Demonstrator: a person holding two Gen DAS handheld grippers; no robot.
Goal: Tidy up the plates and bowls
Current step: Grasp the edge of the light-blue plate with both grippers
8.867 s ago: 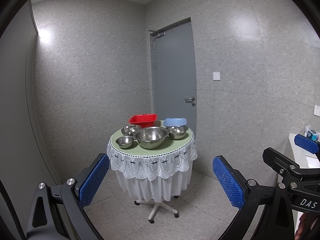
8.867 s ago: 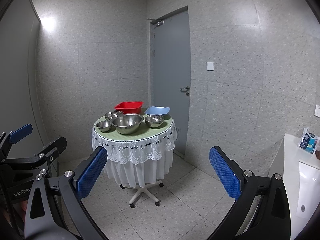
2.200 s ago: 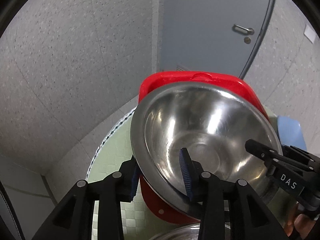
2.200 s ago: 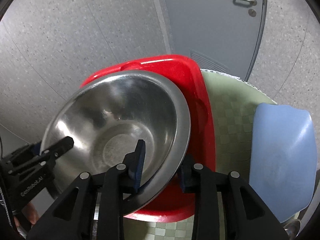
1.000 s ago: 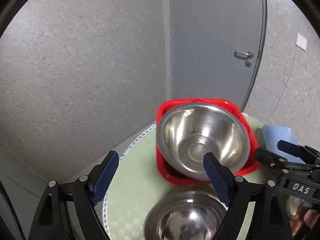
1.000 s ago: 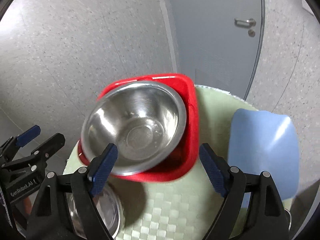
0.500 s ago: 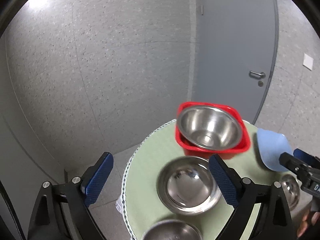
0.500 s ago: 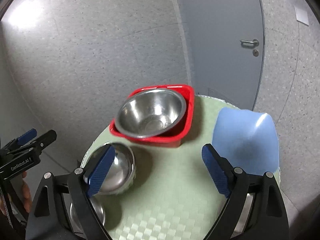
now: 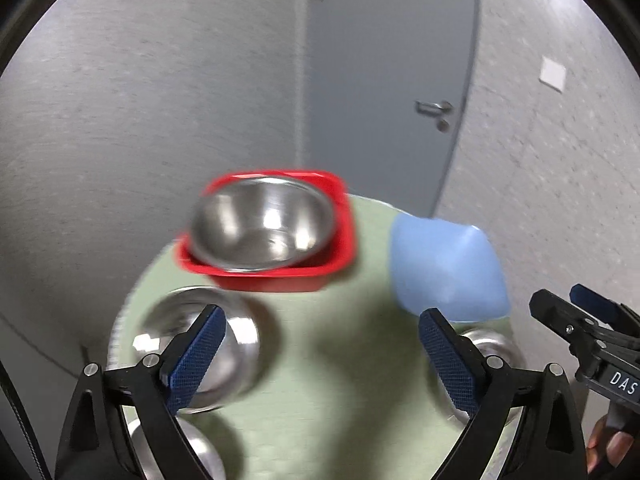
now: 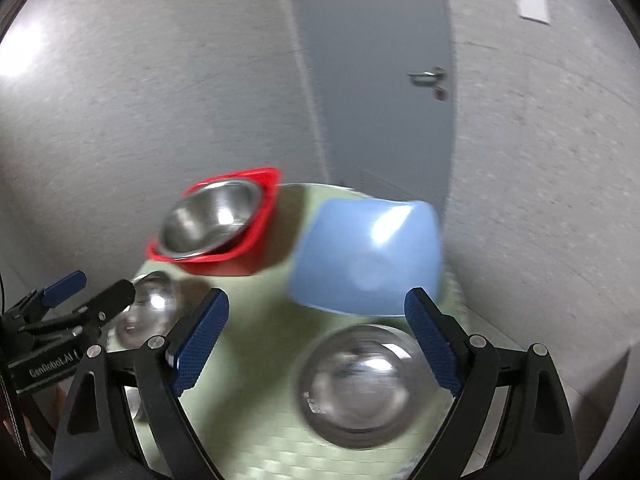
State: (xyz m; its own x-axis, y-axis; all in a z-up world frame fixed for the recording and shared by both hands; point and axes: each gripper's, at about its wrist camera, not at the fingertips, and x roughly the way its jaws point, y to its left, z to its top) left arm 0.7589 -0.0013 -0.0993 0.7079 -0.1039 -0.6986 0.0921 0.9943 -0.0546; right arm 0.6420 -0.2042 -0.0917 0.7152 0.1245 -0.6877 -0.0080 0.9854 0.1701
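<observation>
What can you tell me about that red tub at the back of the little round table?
The red tub looks like glossy plastic, squarish with rounded corners and a rolled rim. It sits upright on the green checked tablecloth at the far side of the table, near the grey door. A large shiny steel bowl rests in it, tilted, its rim poking above the tub's edge. The pale blue dish lies apart, to its right. Nothing grips the tub; both sets of fingers are well clear.
</observation>
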